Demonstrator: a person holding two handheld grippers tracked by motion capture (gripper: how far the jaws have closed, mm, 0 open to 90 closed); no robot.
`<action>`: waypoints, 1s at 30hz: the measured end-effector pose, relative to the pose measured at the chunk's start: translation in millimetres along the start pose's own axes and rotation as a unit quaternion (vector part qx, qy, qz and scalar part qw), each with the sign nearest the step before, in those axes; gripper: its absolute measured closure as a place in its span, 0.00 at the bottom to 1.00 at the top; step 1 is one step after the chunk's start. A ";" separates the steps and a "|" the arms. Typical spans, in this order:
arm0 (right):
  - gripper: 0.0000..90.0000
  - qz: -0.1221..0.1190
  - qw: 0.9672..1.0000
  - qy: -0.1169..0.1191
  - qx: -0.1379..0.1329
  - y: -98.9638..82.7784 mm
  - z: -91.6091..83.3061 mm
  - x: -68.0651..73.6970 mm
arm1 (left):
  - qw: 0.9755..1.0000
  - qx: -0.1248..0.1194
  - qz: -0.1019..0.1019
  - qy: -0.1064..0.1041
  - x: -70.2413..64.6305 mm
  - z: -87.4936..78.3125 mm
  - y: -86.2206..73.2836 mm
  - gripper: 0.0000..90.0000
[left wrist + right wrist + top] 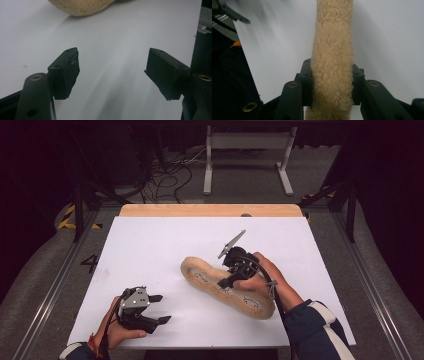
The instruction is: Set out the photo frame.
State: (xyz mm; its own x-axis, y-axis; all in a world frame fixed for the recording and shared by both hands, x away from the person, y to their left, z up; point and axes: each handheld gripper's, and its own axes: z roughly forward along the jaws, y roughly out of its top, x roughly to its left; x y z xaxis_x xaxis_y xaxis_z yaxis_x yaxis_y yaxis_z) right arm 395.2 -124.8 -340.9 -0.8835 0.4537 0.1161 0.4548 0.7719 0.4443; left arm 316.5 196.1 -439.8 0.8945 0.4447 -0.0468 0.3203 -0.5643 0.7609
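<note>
Fleece strip: a long tan fleecy strip (227, 287) lies curved across the white table (150, 250), near the middle and running toward the near right edge, with small dark markings on its upper face.
Right claw: the right gripper (332, 82) is clamped across the strip's width, its pads pressed into the pile on both sides; in the high view the right gripper (231, 279) sits on the middle stretch of the strip.
Left claw: the left gripper (112, 72) stands wide apart with nothing between its jaws, only bare table; in the high view the left gripper (150, 310) hovers well to the left of the strip, near the table's front edge.
Grip risk: the pads bite mostly into soft pile, so a quick lift could let the strip slide out of the clamp.
Sag risk: held at one point only, both long ends would droop and drag on the table, twisting the strip.
Edge risk: the strip's near end lies close to the right front of the table; a pull that way could tip it over the side.
Support risk: the left gripper is too far from the strip to catch a slipping end in time.
</note>
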 end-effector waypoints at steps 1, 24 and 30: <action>0.73 0.000 1.000 0.000 0.000 0.0 0.0 0.0 | 1.000 0.000 0.000 0.000 0.0 0.0 0.0 0.30; 0.46 0.002 0.994 -0.099 -0.038 -28.2 -12.7 -0.7 | 0.999 -0.028 -0.027 0.019 61.1 62.8 50.9 0.20; 0.39 0.014 0.990 -0.098 -0.102 -52.3 -24.8 5.4 | 0.998 -0.048 -0.028 0.025 63.2 68.8 59.0 0.23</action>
State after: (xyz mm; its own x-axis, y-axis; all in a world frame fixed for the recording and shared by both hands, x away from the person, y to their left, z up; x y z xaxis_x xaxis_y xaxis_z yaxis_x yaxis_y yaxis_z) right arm 364.0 -173.7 -341.5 -0.8232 0.5666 -0.0358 0.4284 0.6614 0.6156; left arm 413.4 143.1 -442.4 0.8585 0.5092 -0.0612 0.3360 -0.4685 0.8171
